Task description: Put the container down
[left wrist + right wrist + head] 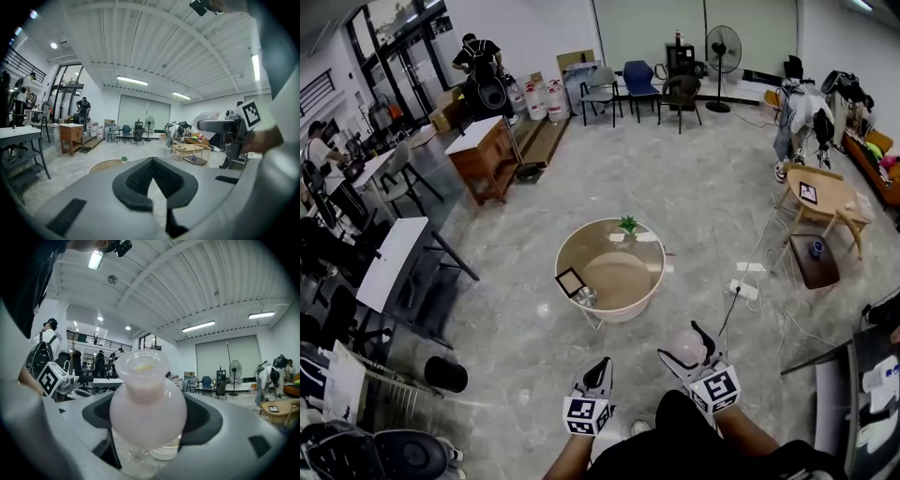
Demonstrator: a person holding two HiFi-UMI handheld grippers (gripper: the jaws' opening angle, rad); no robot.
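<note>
Container [686, 345], a pale pink vase shape with a narrow neck and wide mouth, sits clamped in right gripper [150, 419], with the pads pressed on both sides of its round belly. It is held in the air on the person's side of the round table [623, 281], not yet over the top. Left gripper [598, 373] has its jaws closed together with nothing between them, also on the near side of the table. The tabletop carries a small plant [628, 225] at the far edge and a picture frame [572, 281] at the near-left edge, and the middle looks bare. Judgement: carry the container over that bare middle, keep it upright, lower it until the base rests flat, and only then let the jaws part. The body is smooth and round, so it could slip or tip if released early or tilted. Writing: only black-and-white square markers on the gripper cubes; no brand, label or words readable on the container or anywhere near the table.
</note>
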